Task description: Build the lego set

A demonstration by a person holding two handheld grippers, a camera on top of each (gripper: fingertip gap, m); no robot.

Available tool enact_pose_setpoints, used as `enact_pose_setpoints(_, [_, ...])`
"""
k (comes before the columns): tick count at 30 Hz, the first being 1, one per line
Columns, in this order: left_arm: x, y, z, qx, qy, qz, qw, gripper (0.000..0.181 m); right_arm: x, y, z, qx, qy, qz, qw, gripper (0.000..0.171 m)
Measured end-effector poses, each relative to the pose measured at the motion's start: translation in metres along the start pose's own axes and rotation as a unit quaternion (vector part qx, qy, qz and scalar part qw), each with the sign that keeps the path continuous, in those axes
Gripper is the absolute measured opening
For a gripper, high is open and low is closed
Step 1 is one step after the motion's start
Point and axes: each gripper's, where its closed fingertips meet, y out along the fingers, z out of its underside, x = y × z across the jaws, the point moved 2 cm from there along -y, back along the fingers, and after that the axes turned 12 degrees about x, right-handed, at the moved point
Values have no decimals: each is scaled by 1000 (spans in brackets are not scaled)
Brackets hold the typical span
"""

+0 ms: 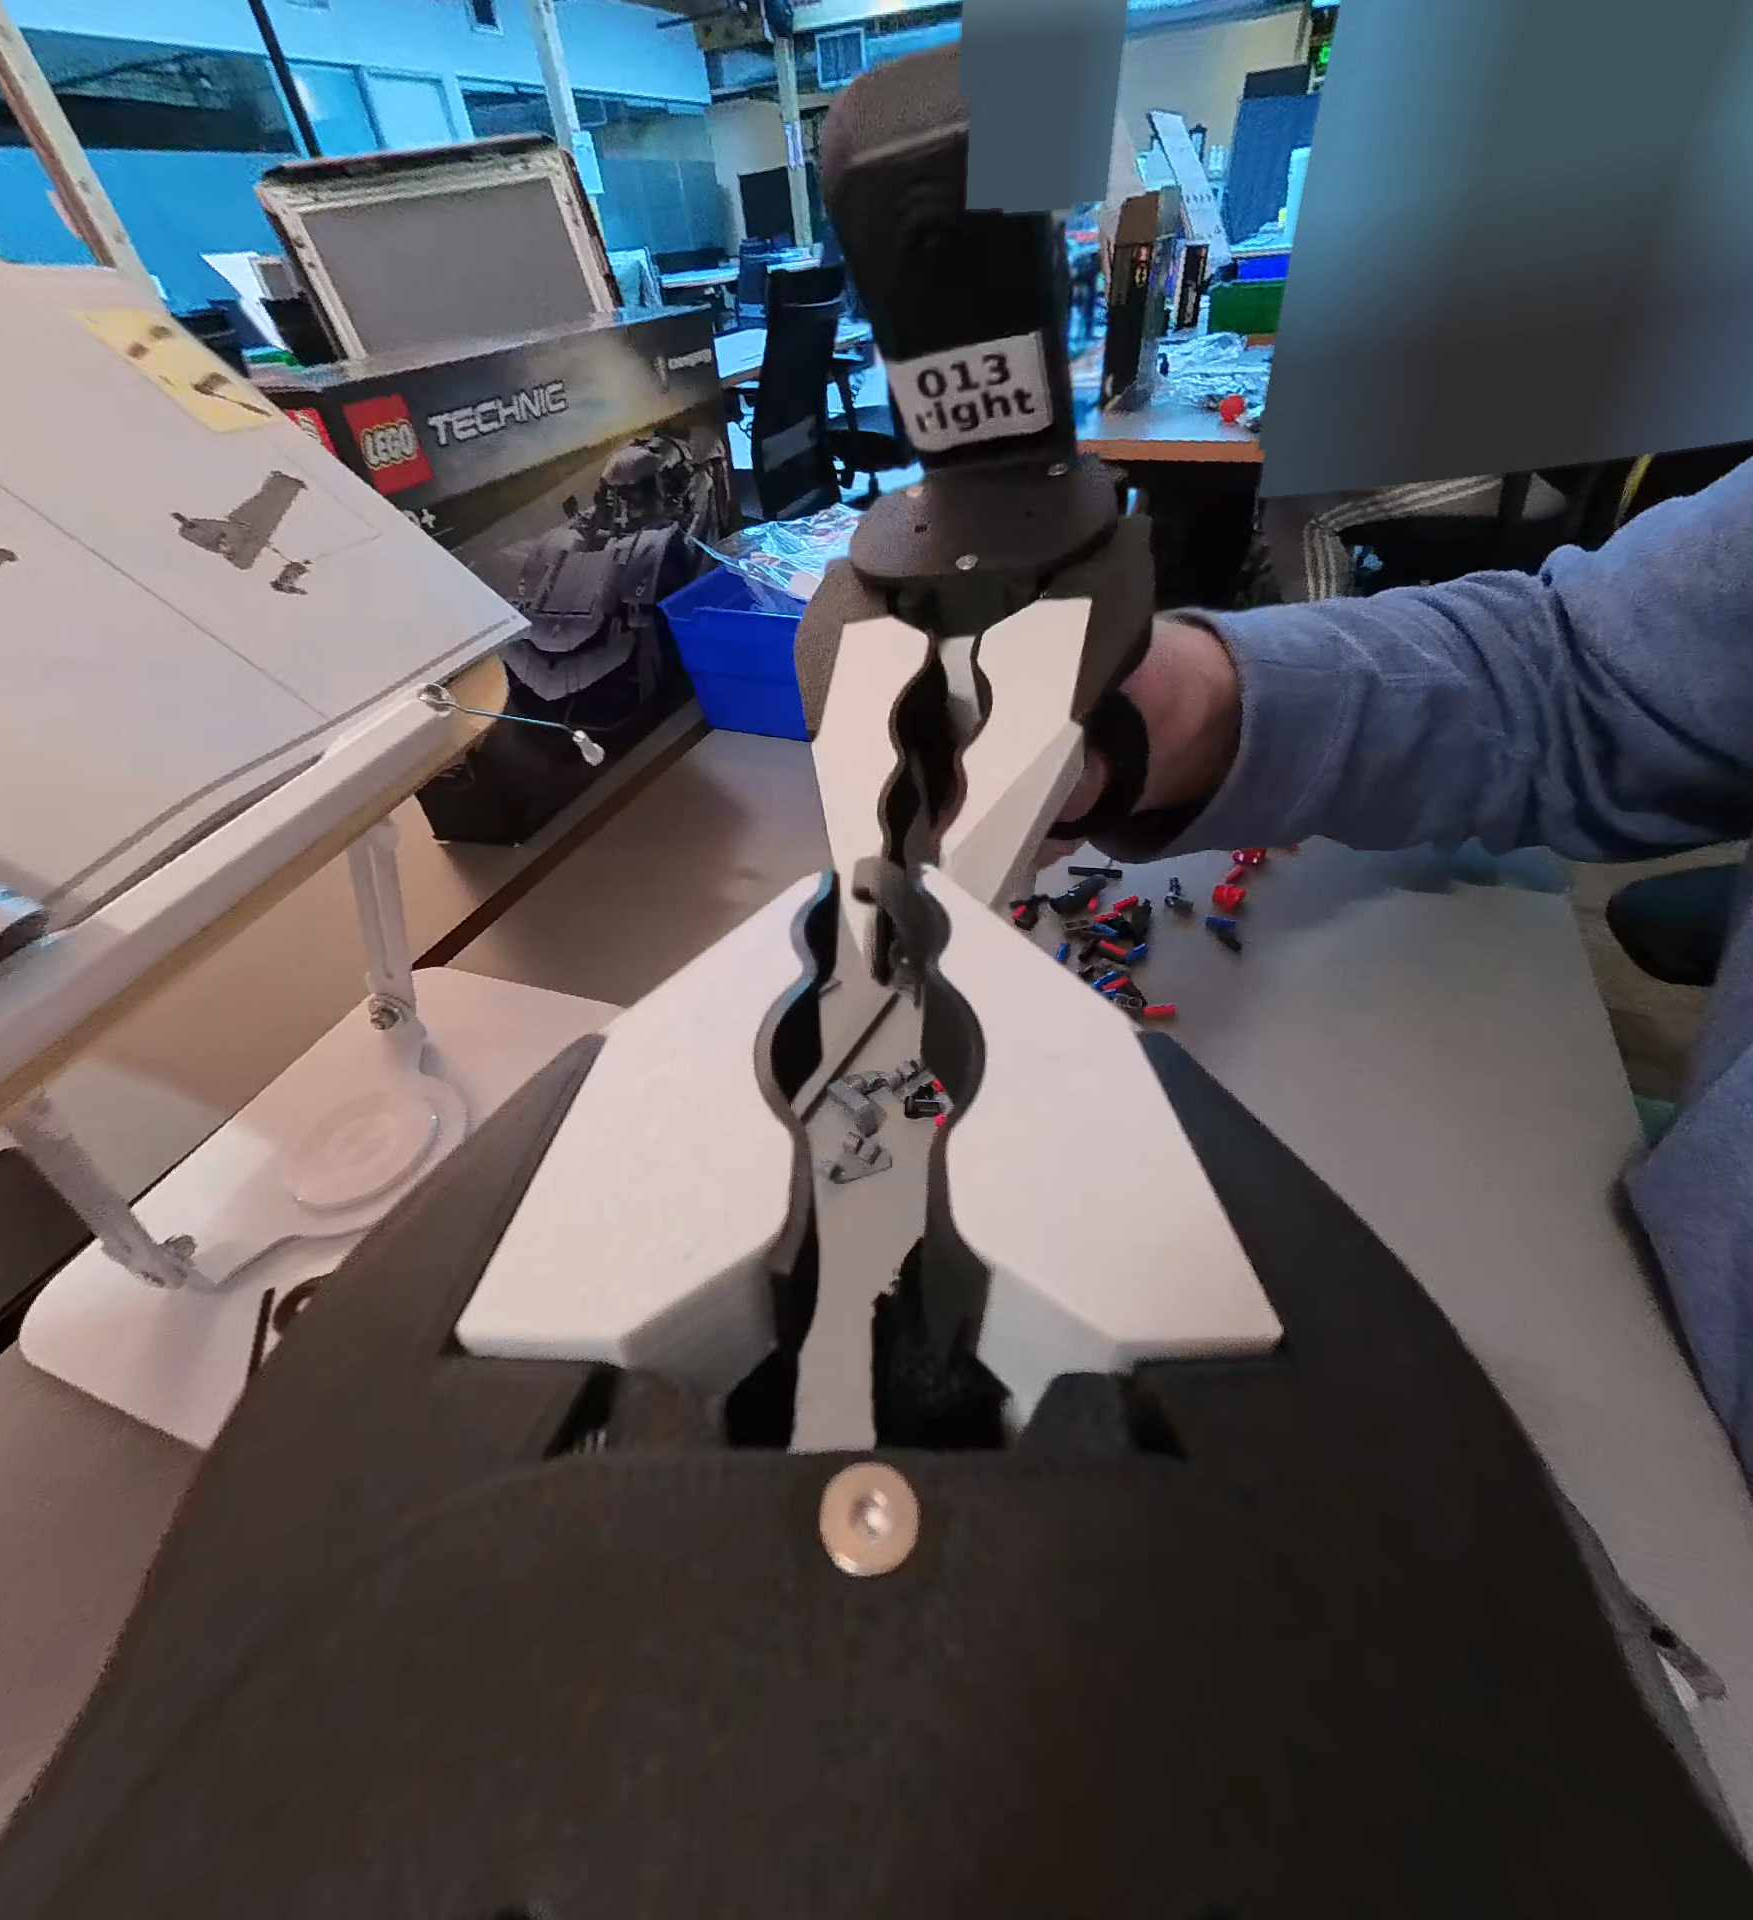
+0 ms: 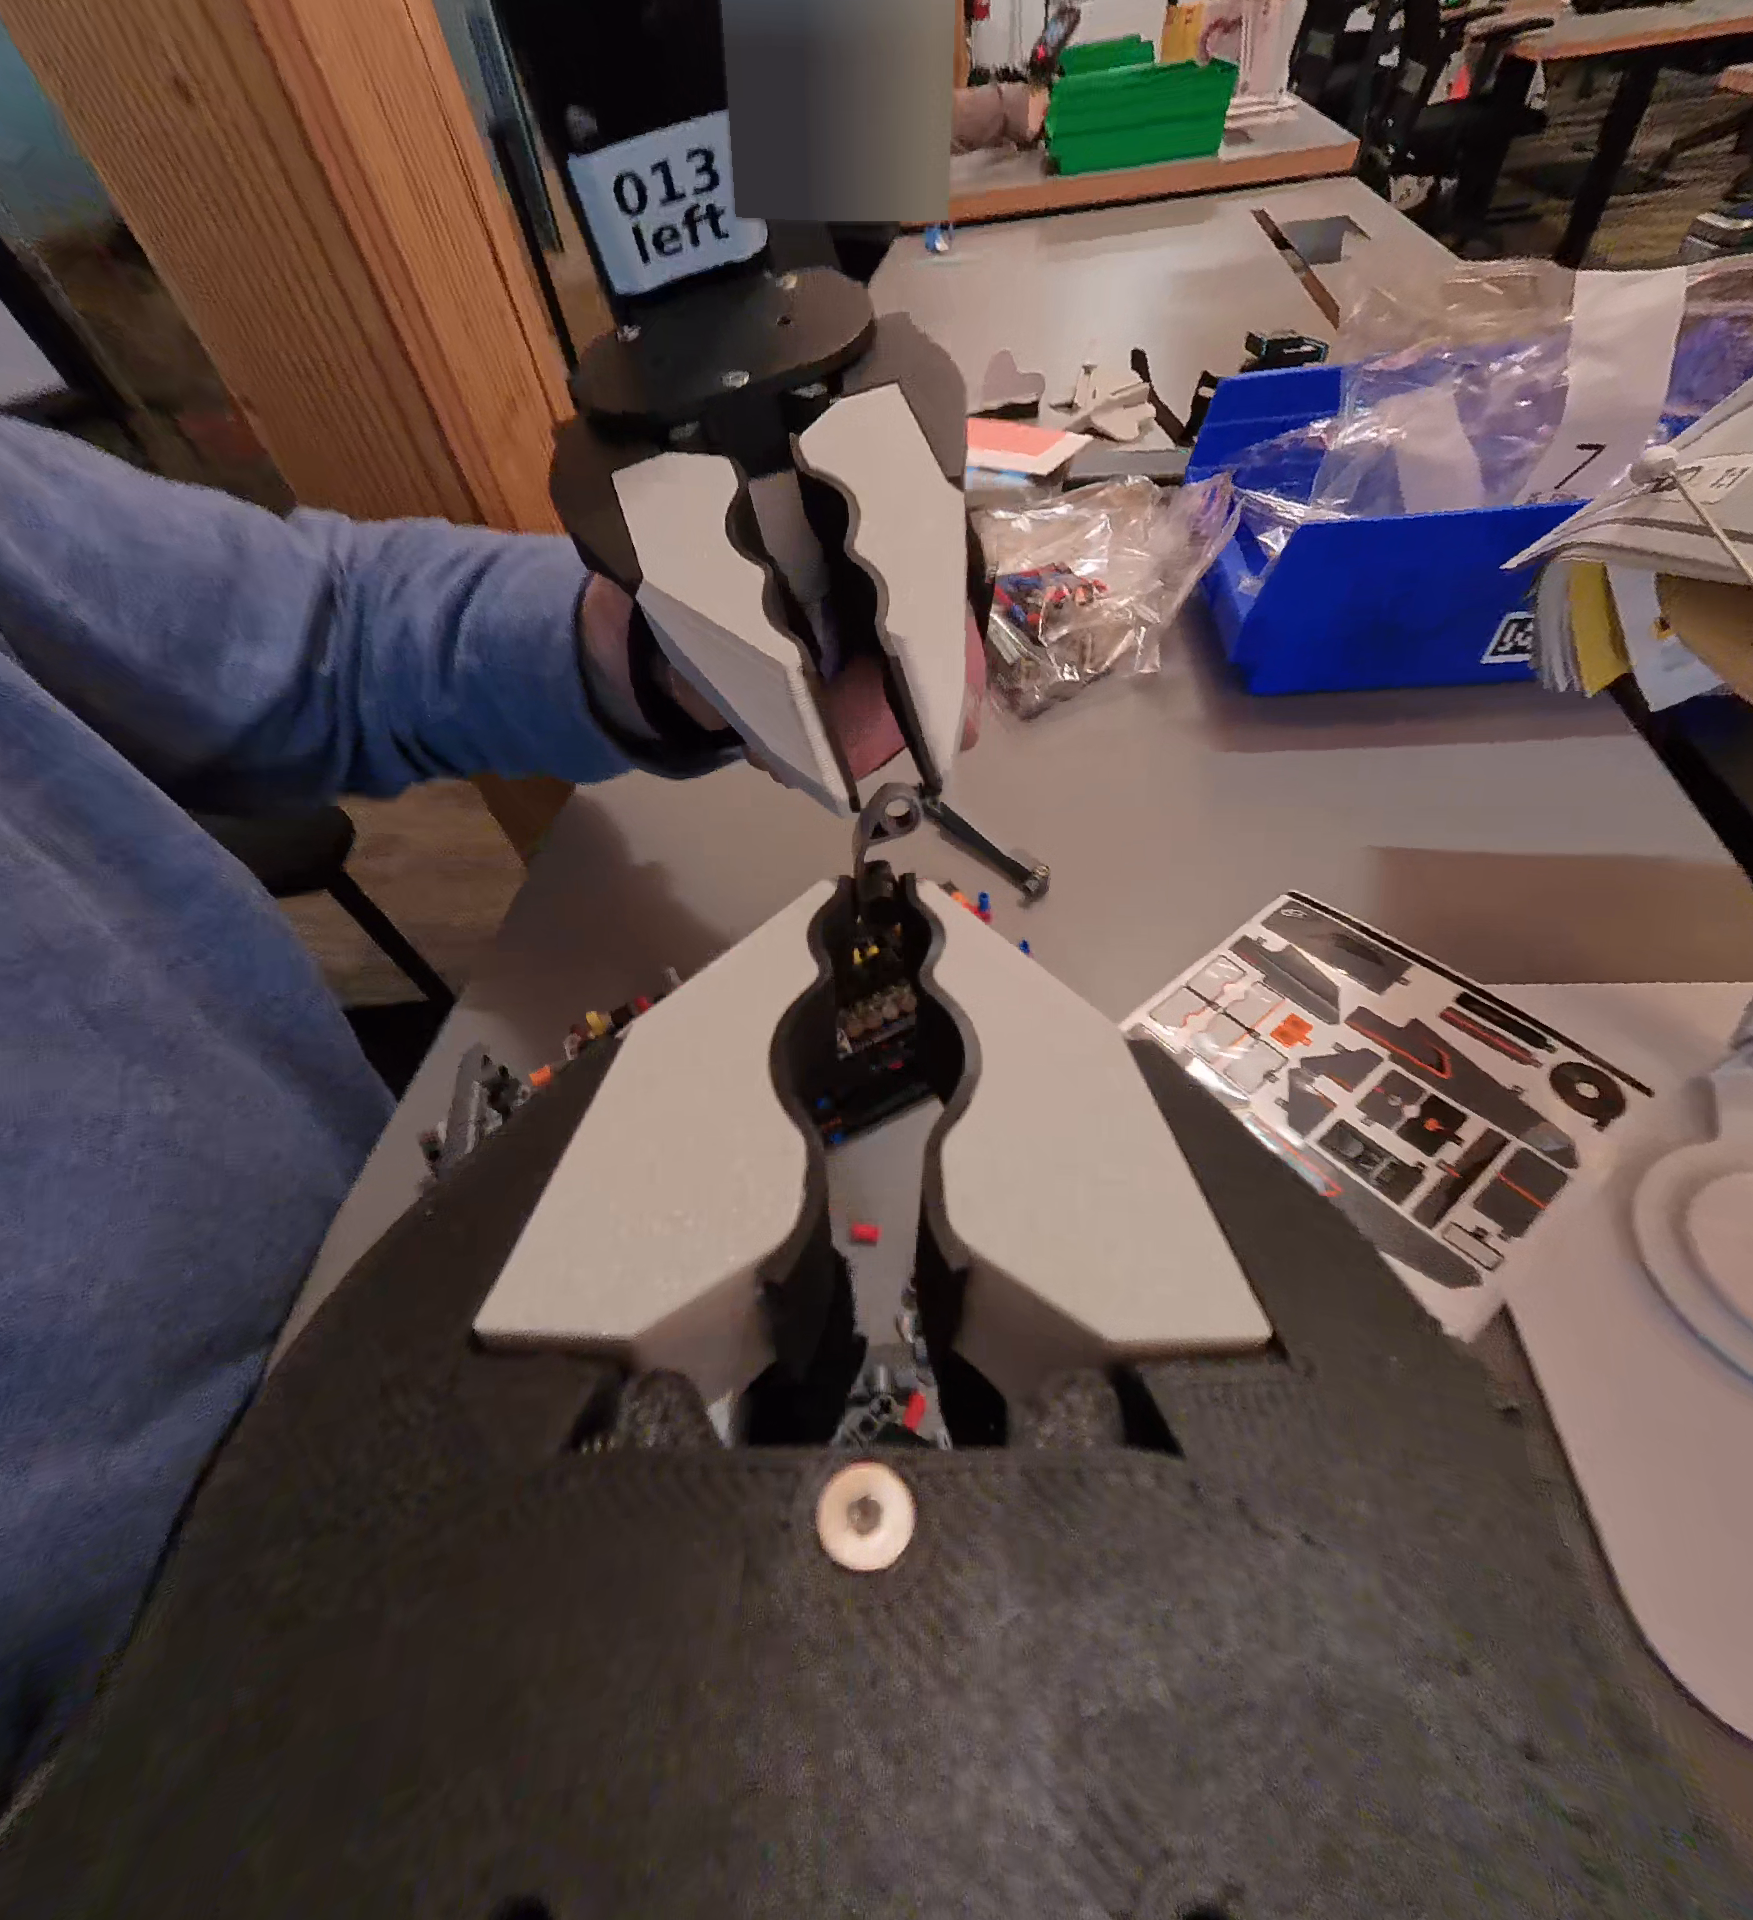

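In the right wrist view my left gripper (image 2: 895, 798) points down and is shut on a grey lego beam (image 2: 891, 821) with a round hole; a thin dark rod (image 2: 986, 852) runs from it to the lower right. My right gripper (image 2: 878, 885) is just below it, shut on a small black lego piece (image 2: 876, 900) whose top meets the grey beam. In the left wrist view the two grippers are tip to tip: the left gripper (image 1: 877, 883), the right gripper (image 1: 903, 860) and the grey beam (image 1: 895, 914) between them. A partly built black assembly (image 2: 872, 1023) lies under them on the table.
An open instruction booklet (image 1: 124, 582) on a white stand is left, a lego box (image 1: 539, 468) behind it. A blue bin (image 2: 1371, 592), plastic bags (image 2: 1069, 592) and a sticker sheet (image 2: 1371, 1081) lie on the table. Small loose red, blue and black pins (image 1: 1121, 935) are scattered. A person's blue sleeve (image 1: 1474, 707) reaches in.
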Motion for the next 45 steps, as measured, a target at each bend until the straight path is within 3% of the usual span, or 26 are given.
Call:
enact_pose_setpoints(17, [12,-46,25,17,-34,-52,998,17,-2,7,-17,-54,53,-50,996,5])
enact_pose_setpoints(24, [3,-43,33,23,-36,-46,998,21,2,17,-25,-70,69,-73,992,5])
enact_pose_setpoints(38, [4,-32,18,58,80,-169,981,30,-4,7,-43,-167,168,-141,961,5])
enact_pose_setpoints(45, [4,-30,11,72,120,-204,969,29,-6,9,-38,-163,179,-145,959,5])
